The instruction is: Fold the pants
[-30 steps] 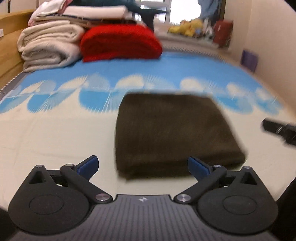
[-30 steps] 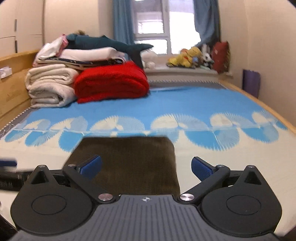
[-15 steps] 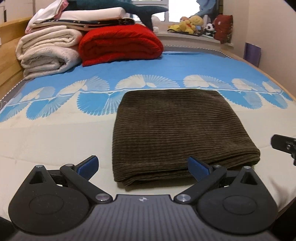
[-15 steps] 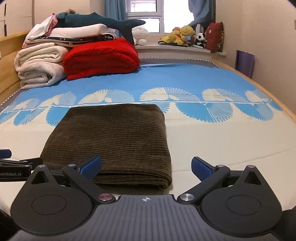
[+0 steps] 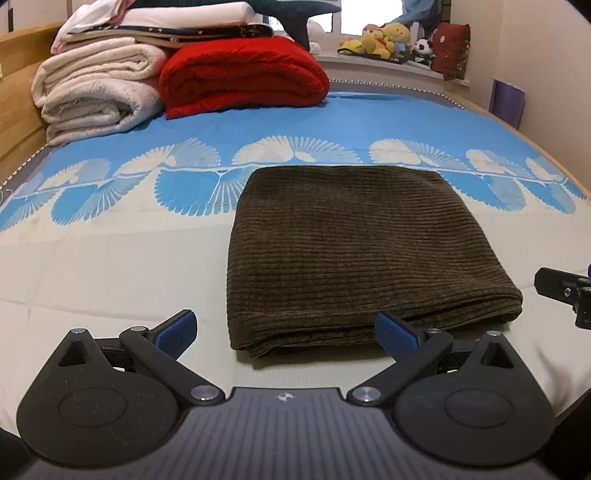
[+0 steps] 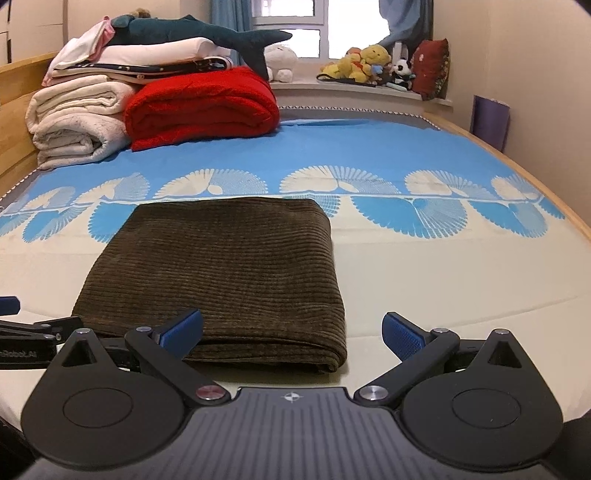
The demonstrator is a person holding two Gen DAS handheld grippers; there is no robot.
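Note:
The brown corduroy pants (image 5: 354,254) lie folded into a neat rectangle on the bed; they also show in the right wrist view (image 6: 229,273). My left gripper (image 5: 286,332) is open and empty, just in front of the bundle's near left corner. My right gripper (image 6: 291,332) is open and empty, in front of the bundle's near right corner. A part of the right gripper (image 5: 565,291) shows at the right edge of the left wrist view. A part of the left gripper (image 6: 33,332) shows at the left edge of the right wrist view.
The bed sheet (image 6: 424,280) is cream near me and blue with fan patterns further away. A red blanket (image 6: 199,107) and white blankets (image 6: 74,122) are stacked at the far left with a plush shark (image 6: 207,35) on top. Stuffed toys (image 6: 369,64) sit on the windowsill.
Both grippers have drawn back and lowered, so the folded pants sit further up in both views. The pants lie still.

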